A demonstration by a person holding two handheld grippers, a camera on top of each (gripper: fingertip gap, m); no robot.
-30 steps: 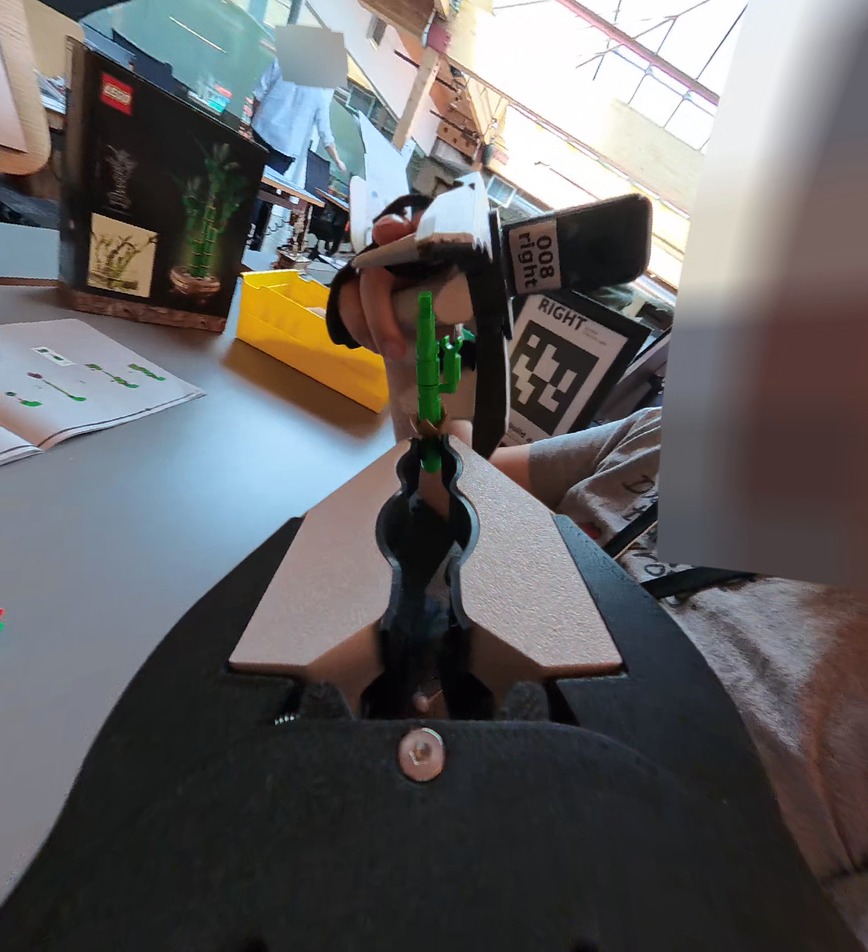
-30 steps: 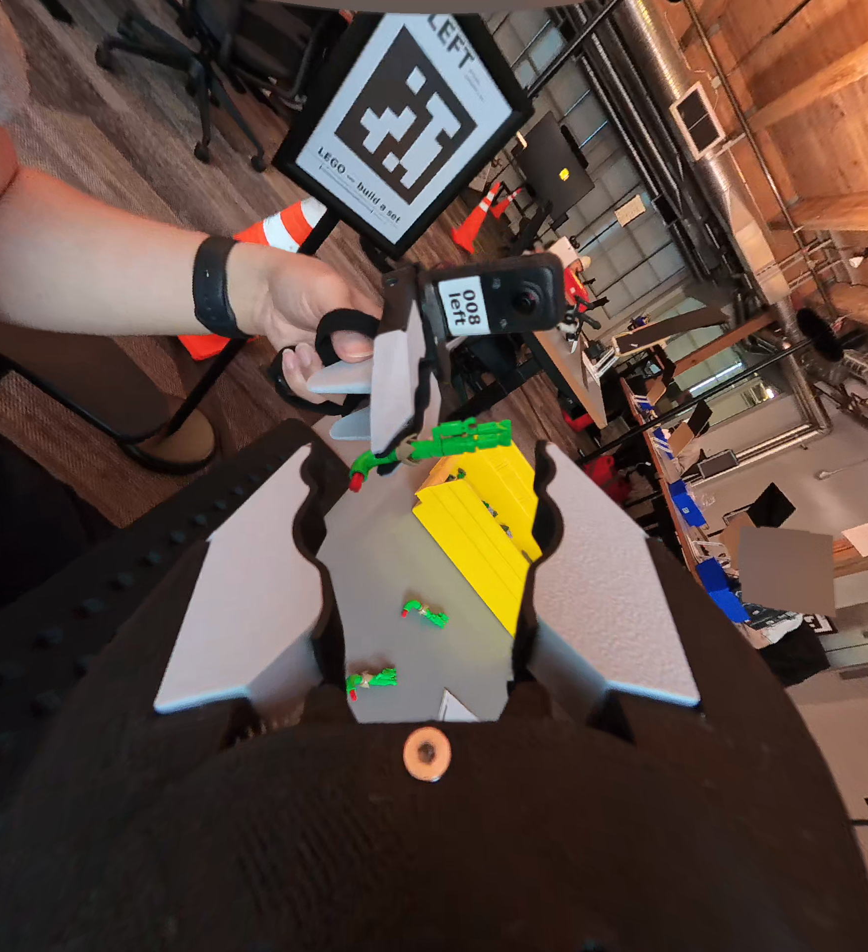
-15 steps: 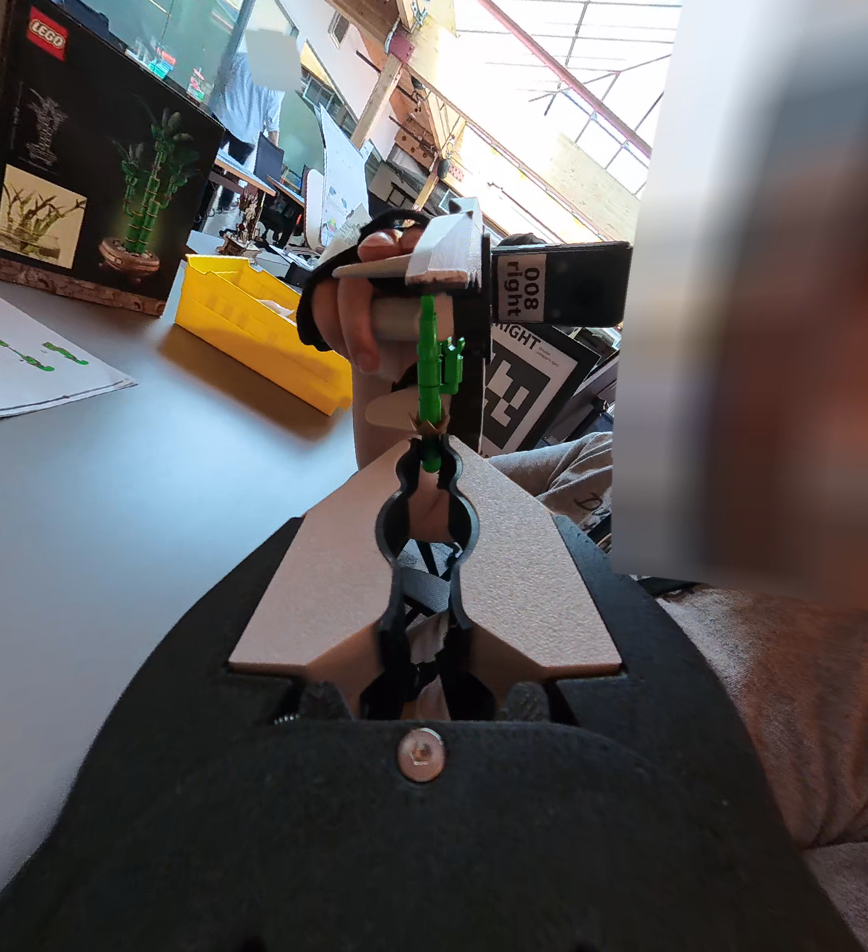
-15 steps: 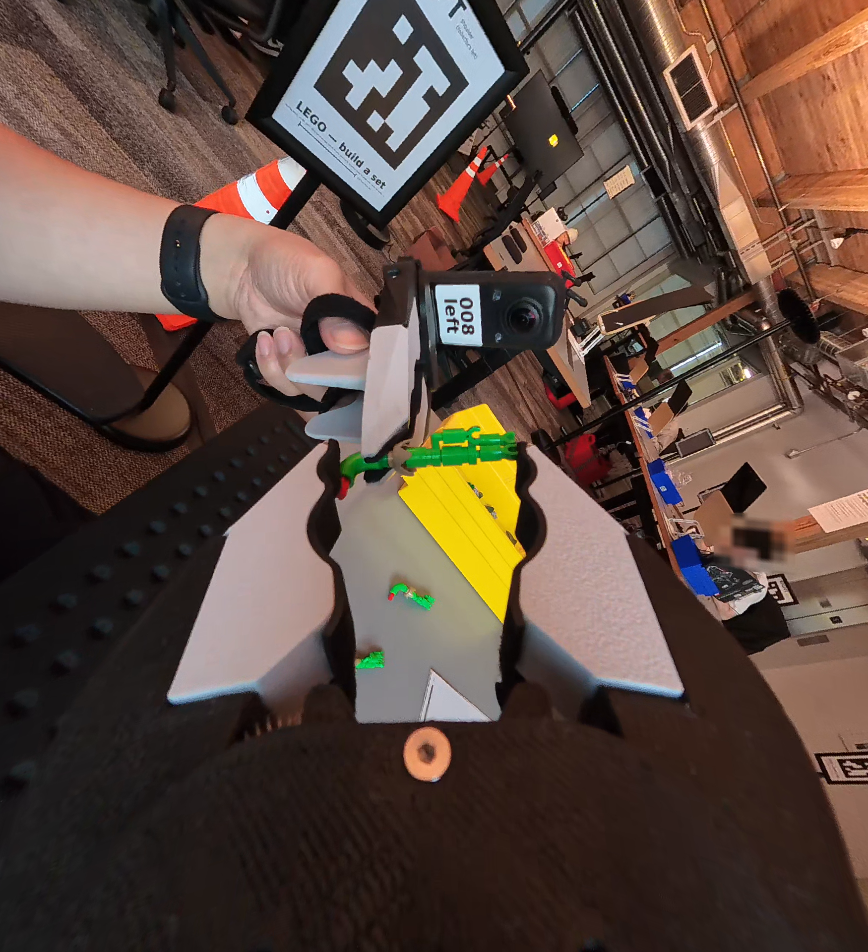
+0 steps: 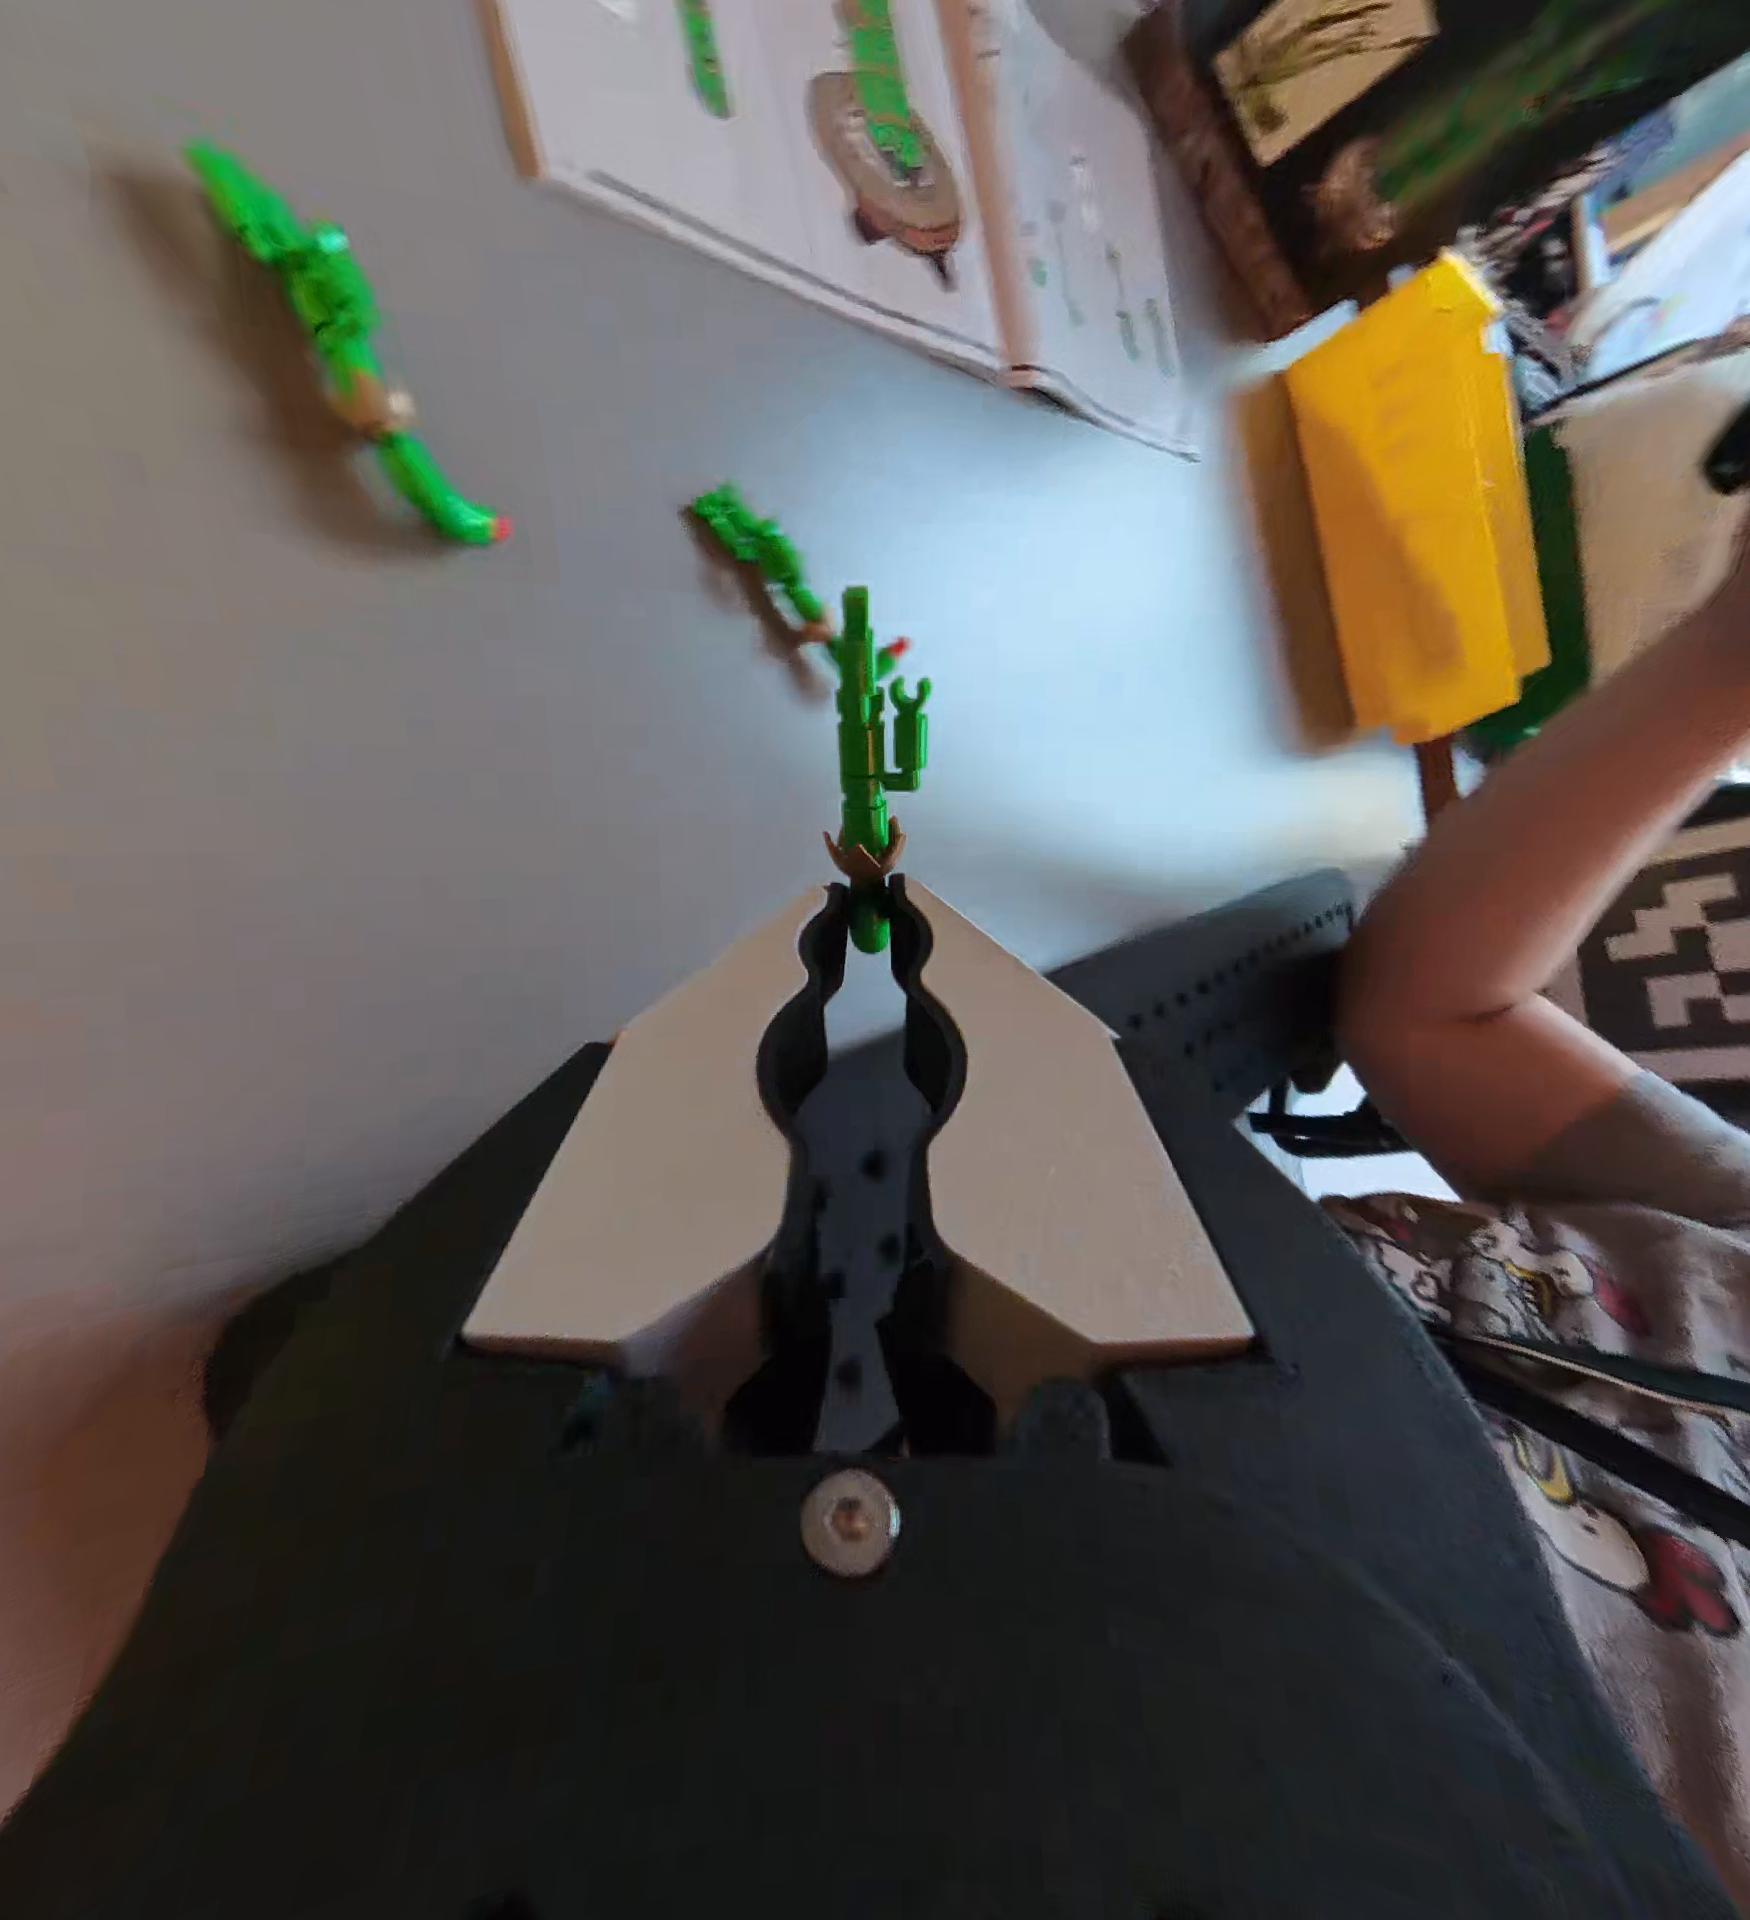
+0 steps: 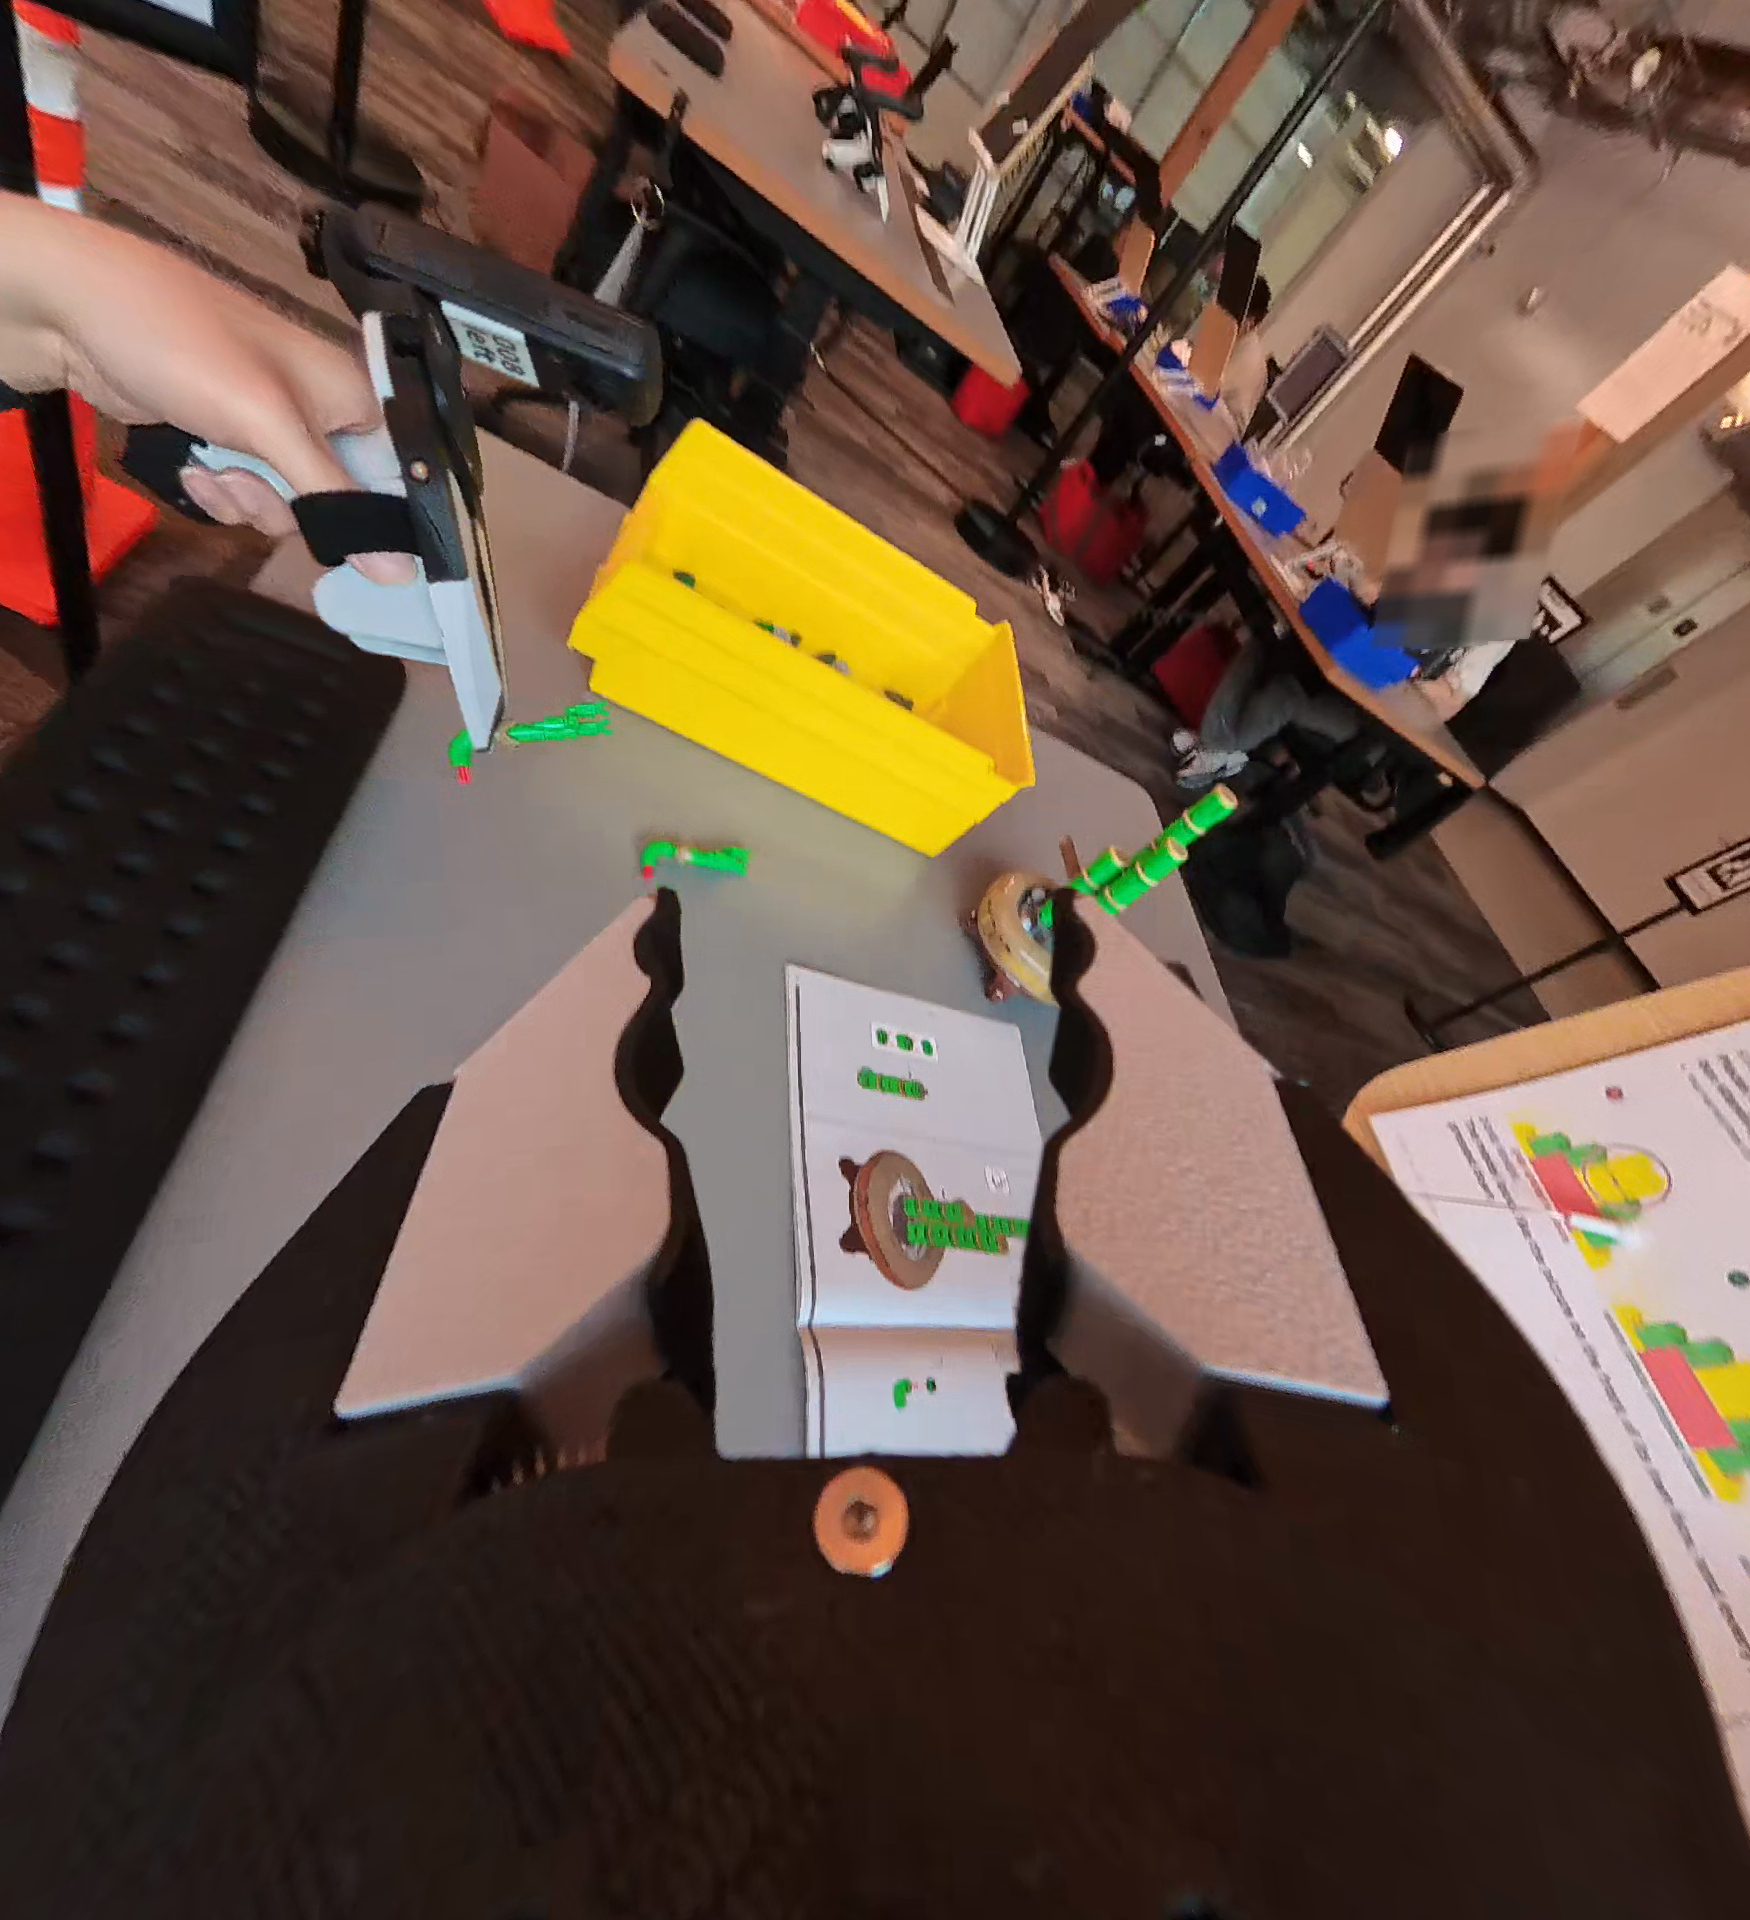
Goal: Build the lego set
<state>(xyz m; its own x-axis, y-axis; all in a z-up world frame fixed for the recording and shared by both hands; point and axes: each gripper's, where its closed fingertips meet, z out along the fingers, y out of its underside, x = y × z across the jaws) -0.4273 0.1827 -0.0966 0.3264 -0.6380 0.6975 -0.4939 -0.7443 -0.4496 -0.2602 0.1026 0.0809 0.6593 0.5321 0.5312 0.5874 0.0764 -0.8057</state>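
A green bamboo stalk (image 5: 869,748) was pinched by its lower end in the left gripper (image 5: 863,902), above the grey table (image 5: 227,831), left of the yellow bin (image 6: 809,665). Two finished stalks (image 5: 331,312) lay further left of the bin. The right gripper (image 6: 863,925) was spread wide and empty, nearer than the bin, above the instruction booklet (image 6: 912,1195). Lowering the stalk gently and releasing only once it rested flat would likely suit best.
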